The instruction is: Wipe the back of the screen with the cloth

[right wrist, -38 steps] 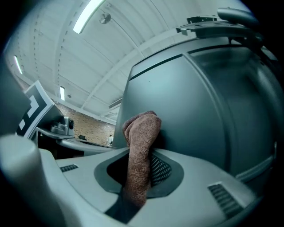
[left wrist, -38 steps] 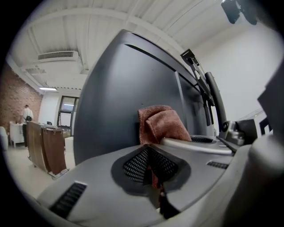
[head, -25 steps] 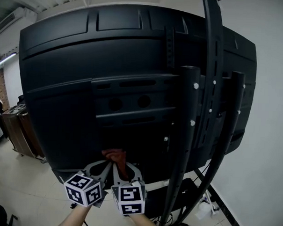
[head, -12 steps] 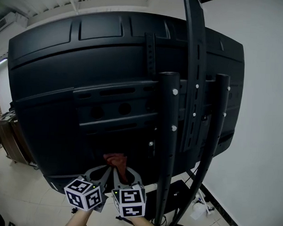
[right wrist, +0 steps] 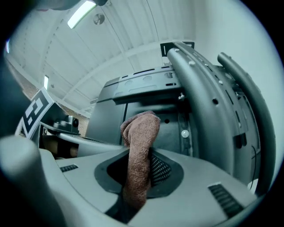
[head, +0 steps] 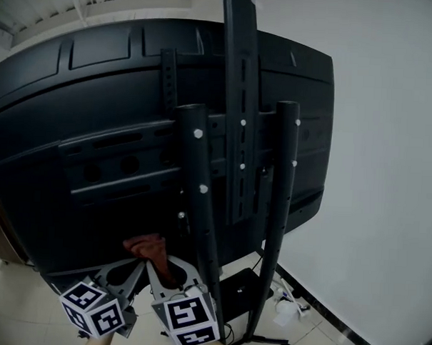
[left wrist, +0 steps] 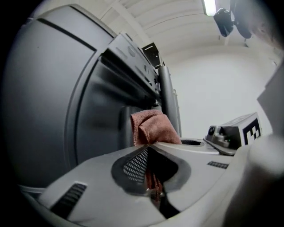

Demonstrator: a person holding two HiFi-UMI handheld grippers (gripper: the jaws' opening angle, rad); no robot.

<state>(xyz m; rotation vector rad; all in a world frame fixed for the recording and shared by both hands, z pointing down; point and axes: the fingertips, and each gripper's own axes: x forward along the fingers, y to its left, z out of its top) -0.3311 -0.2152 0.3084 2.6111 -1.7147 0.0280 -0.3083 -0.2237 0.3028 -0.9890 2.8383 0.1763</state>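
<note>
Nearest, the left gripper (left wrist: 150, 142) and right gripper (right wrist: 138, 153) sit side by side, both jaws clamped on one reddish-brown cloth (head: 147, 247). The cloth bunches up at the lower part of the screen's (head: 96, 127) black back. Just right, the stand's dark poles (head: 199, 203) cross the panel. Farther right stands a white wall (head: 389, 140).

my cloth (head: 148, 249) is plain rusty red-brown against the matt black back of the screen (head: 96, 127). my left tongs (left wrist: 148, 144) and right tongs (right wrist: 140, 153) are pale grey, with dark hollows lined in fine dotted mesh. below the screen, the left cube (head: 92, 309) and right cube (head: 188, 321) show black-and-white square markers. the stand (head: 205, 232) across the screen is black, dotted with pale screw heads. right of the screen, the wall (head: 387, 176) is white.
</note>
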